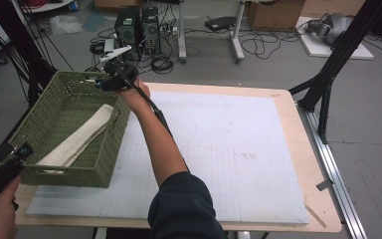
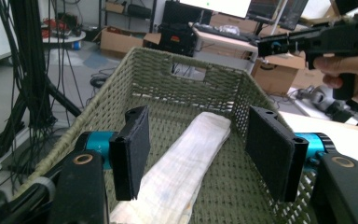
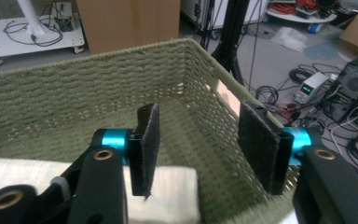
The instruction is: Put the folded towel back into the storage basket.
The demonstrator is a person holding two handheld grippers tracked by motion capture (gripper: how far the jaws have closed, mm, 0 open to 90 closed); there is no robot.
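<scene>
Green woven basket (image 1: 99, 164) holding folded cloth (image 1: 79, 137); right tool (image 1: 110, 78) and left tool (image 2: 200, 154) both released, empty. Likely next: withdrawing.

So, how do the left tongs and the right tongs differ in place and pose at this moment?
The left tongs sit at the near end of the green basket, low beside the table edge; the right tongs hover over its far rim, arm stretched forward. The left tongs point along the folded cloth; the right tongs face the opposite way, over the cloth's far end. Both stand open and hold nothing.
</scene>
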